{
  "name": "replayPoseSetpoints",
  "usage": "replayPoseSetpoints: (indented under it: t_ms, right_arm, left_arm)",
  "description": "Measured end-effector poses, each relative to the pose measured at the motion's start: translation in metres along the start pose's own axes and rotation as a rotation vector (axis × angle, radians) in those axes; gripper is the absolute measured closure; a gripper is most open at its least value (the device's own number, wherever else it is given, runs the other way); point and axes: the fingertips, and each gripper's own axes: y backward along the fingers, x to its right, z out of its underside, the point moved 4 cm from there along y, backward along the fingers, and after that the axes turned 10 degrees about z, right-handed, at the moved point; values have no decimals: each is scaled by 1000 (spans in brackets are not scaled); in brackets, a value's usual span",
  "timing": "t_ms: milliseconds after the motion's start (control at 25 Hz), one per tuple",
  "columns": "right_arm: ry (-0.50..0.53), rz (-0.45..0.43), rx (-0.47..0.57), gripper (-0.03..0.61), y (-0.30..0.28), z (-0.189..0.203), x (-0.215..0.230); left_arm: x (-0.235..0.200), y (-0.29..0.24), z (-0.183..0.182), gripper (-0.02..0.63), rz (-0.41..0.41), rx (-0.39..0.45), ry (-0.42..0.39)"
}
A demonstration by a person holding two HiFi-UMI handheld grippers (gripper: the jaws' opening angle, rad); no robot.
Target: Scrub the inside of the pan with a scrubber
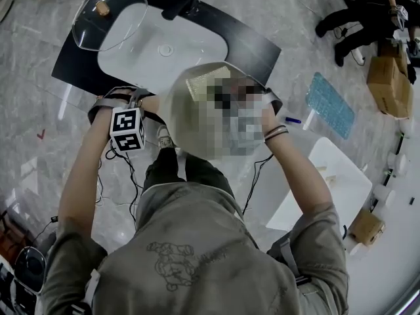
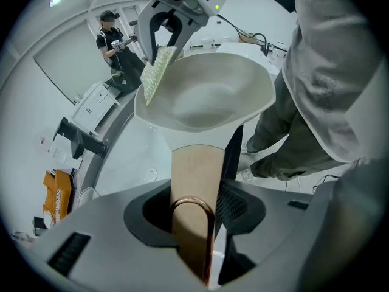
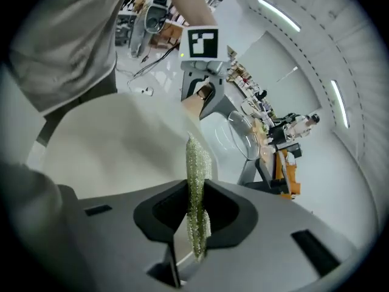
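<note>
The left gripper point(image 2: 203, 224) is closed on the wooden handle point(image 2: 193, 169) of the pan point(image 2: 206, 93). The handle runs straight between its two jaws, and a copper loop point(image 2: 193, 208) at the handle's end sits just at the jaws. The pan is cream-coloured and is held up in the air in front of the person, not resting on any surface. It is tilted, so its inside is open to the left gripper view.

The right gripper point(image 3: 193, 236) is closed on the scrubber point(image 3: 197, 163), a thin yellow-green pad that stands edge-on between its jaws. The free end of the scrubber reaches to the pan at its rim, on the side far from the handle. In the left gripper view the right gripper comes down from above, and the pad lies flat against that rim. The inner wall of the pan point(image 3: 115, 145) fills the left half of the right gripper view. Beyond it the left gripper point(image 3: 203, 93) shows with its marker cube point(image 3: 201, 42).

In the head view the pan point(image 1: 180, 110) is between the two hands, partly under a mosaic patch. Further out, a clear lid point(image 1: 108, 15) with a wooden knob lies beside a black mat point(image 1: 72, 61). A blue textured mat point(image 1: 330, 104) lies at the right, well apart from the pan.
</note>
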Motion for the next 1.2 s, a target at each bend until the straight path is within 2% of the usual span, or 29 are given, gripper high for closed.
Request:
replayPoseSetpoints:
  t_ms: [240,400,560,720,920,1200]
  right_arm:
    - [256,41,-39,502,-25,14,-18]
    - [276,-6,-84,502,-30,28,-38]
    - [306,-90,-178,502,-27,50,-53]
    - [258,-195,-224,502,-22,60,-76]
    - [66,-301,-262,502,-5,66,-100]
    - [-70,-411,-308,502,26,67,-124]
  left_arm:
    - [-2,0,0,434,-11,-12,-13]
    - [-1,2,0,436,-13,-16,-13]
    - [-2,2,-1,436,-17,-17,-11]
    - [-1,0,0,436,-18,-22,-11]
    - [-1,0,0,436,-21,-25,-6]
    - [0,1,0,436,-19,-28,2]
